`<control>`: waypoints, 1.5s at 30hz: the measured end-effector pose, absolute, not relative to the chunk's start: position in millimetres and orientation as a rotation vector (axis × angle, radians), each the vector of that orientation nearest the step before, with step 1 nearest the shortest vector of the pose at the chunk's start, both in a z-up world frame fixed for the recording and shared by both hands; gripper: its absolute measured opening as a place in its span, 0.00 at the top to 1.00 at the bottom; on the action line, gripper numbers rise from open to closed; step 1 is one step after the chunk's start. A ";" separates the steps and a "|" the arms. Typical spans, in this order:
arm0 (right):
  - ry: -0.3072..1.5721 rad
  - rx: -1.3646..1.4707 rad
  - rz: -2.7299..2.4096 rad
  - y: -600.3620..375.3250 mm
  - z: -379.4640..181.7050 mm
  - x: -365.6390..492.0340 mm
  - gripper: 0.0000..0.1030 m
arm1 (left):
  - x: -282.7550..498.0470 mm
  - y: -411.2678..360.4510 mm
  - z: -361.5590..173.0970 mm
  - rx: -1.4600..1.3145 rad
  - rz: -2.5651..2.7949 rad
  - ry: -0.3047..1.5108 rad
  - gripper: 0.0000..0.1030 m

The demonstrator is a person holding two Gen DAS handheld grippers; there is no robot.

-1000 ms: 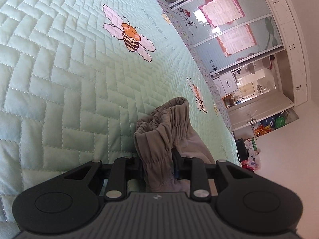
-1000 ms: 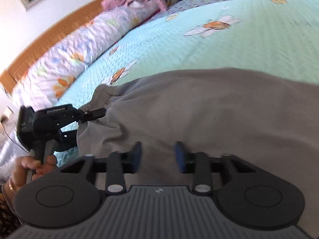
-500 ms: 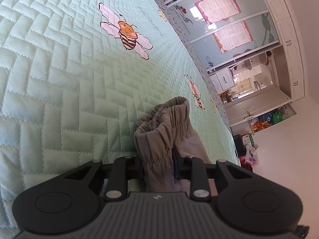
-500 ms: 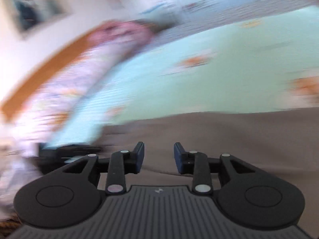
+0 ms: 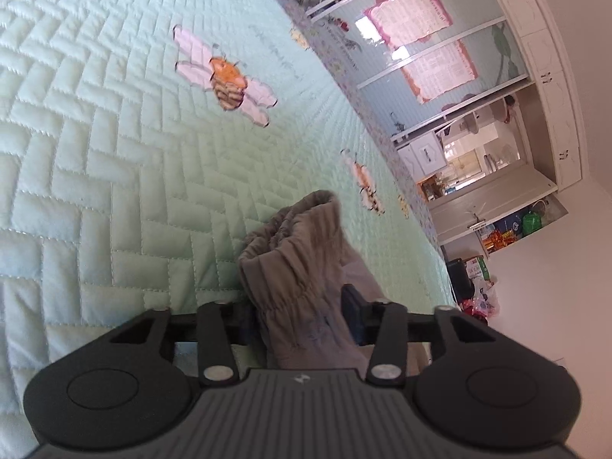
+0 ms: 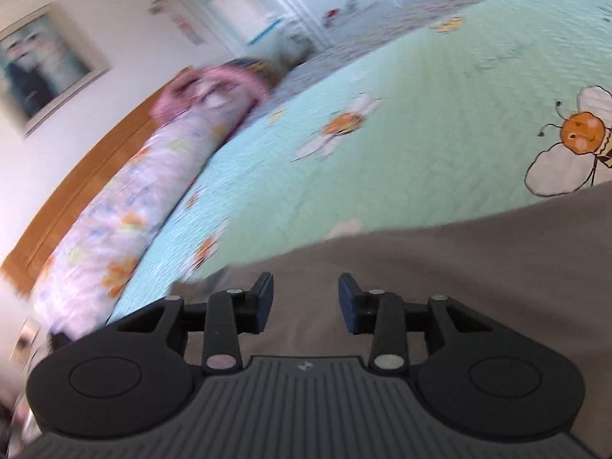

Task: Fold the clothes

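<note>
A grey garment with a gathered elastic waistband lies on a mint-green quilted bedspread. My left gripper is shut on the bunched waistband, which sticks up between its fingers. In the right wrist view the flat grey cloth spreads across the lower half of the frame. My right gripper hovers over that cloth with its jaws apart and nothing between them. The view there is blurred by motion.
Bee and flower prints dot the bedspread. A long floral bolster and a pink bundle lie along the wooden headboard. Glass sliding doors and an open doorway stand beyond the bed's far edge.
My right gripper has swung right over the grey cloth, still open; the left gripper and the hand holding it have left its view. The left gripper keeps its hold on the waistband, barely shifted.
</note>
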State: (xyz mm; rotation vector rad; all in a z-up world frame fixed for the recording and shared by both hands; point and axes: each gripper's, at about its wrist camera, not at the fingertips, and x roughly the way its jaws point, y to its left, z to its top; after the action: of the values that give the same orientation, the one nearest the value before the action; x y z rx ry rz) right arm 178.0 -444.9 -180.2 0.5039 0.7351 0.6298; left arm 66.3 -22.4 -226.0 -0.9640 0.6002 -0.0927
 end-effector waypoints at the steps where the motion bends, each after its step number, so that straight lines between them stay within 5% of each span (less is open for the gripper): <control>1: 0.735 0.476 0.674 -443.4 -177.6 166.8 0.58 | 61.4 -22.8 -221.6 -0.962 -0.078 0.588 0.46; 9: 0.886 0.209 0.877 -411.0 -203.5 88.3 0.52 | 16.7 -52.5 -173.3 -0.785 0.060 0.548 0.45; 19: 0.909 0.408 0.911 -420.2 -210.5 61.4 0.50 | 63.9 -137.9 -187.3 -0.474 -0.180 0.738 0.43; 29: 0.754 0.537 0.791 -482.7 -171.0 118.9 0.49 | 55.8 -163.3 -168.7 -0.314 -0.182 0.737 0.43; 34: 0.899 0.552 0.853 -467.5 -183.1 198.6 0.48 | 60.9 -230.1 -176.8 -0.158 -0.382 0.799 0.34; 36: 0.962 0.506 0.768 -466.3 -200.5 229.5 0.51 | 65.7 -249.6 -195.8 -0.117 -0.423 0.892 0.34; 37: 0.968 0.487 0.699 -468.7 -208.2 243.4 0.70 | 65.3 -253.9 -200.9 -0.103 -0.429 0.910 0.34; 39: 0.932 0.569 0.659 -481.1 -218.7 265.1 0.85 | 59.8 -256.6 -202.9 -0.073 -0.425 0.892 0.33; 41: 0.903 0.615 0.625 -489.5 -222.0 272.4 0.87 | 59.9 -253.3 -203.9 -0.087 -0.425 0.887 0.33; 45: 0.842 0.564 0.696 -470.7 -204.3 252.9 0.75 | 70.3 -244.6 -208.4 -0.142 -0.431 0.891 0.32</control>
State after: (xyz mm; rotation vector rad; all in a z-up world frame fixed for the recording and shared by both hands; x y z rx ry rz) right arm 252.9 -470.7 -204.3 0.5643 0.8424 0.6964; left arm 70.3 -244.6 -208.4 -0.1424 0.8914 -0.4314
